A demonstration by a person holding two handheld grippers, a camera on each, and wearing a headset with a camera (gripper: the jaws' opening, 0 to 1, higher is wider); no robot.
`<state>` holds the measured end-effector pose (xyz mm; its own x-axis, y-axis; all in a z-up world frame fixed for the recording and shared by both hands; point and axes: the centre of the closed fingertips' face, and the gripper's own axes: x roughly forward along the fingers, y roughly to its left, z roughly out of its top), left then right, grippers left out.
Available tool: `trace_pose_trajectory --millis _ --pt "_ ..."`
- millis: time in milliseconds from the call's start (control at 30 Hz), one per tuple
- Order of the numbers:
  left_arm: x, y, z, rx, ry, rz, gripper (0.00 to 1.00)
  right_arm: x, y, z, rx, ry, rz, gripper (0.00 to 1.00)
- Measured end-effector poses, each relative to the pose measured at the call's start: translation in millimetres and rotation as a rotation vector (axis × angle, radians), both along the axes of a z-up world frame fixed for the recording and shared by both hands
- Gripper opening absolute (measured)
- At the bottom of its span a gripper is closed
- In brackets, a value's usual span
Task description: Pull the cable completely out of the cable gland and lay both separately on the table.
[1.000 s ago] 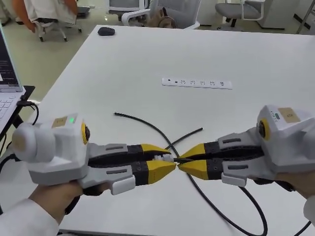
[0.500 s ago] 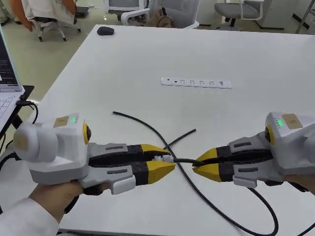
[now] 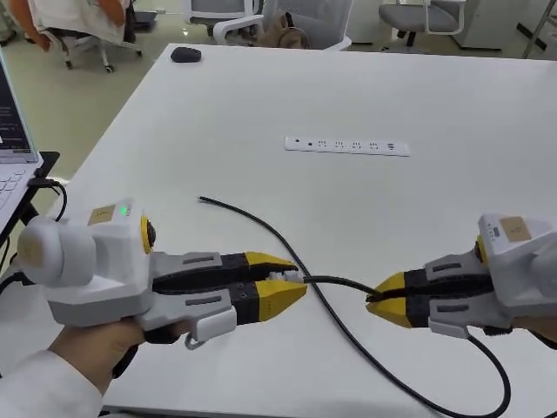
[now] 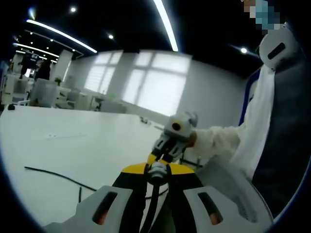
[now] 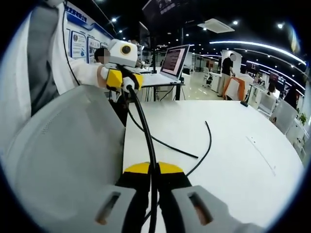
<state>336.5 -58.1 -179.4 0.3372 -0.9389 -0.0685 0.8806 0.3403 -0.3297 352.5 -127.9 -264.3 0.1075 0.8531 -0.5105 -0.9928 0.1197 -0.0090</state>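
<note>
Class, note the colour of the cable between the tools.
The cable is black, clearest in the head view.

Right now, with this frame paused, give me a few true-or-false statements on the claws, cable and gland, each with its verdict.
1. The left claw grips the gland. True.
2. The right claw is open, clear of the cable. False: it is shut on the cable.
3. The cable is fully out of the gland. False: it runs into the gland.
4. A power strip lies on the table beyond both claws. True.
5. The mouse touches the power strip. False: it sits apart, near the far left corner.
</note>
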Motion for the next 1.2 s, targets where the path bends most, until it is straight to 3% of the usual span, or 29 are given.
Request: trace_pose_trajectory --millis 467,633,800,933,1033,1200 --pt "0.7 1.2 0.0 -0.002 0.003 0.006 0.17 3.3 -2.5 -0.3 -0.021 0.002 -0.015 0.03" --pt "1.1 1.1 1.4 -0.013 0.006 0.009 0.17 -0.5 0.5 8.4 0.02 0.006 -0.015 0.05" --pt "0.3 0.4 1.0 -0.01 0.006 0.005 0.17 -5.6 10.8 25.8 0.053 -0.019 0.01 0.15" --pt "-0.1 -0.3 0.9 -0.011 0.008 0.003 0.17 -5.3 21.0 44.6 0.116 -0.034 0.03 0.16" --pt "-0.4 -0.8 0.8 -0.011 0.009 0.001 0.17 -8.9 34.1 67.0 0.187 -0.045 0.049 0.16" --pt "0.0 -0.7 0.7 -0.012 0.01 0.004 0.17 -16.4 48.2 80.8 0.175 -0.088 0.093 0.16"
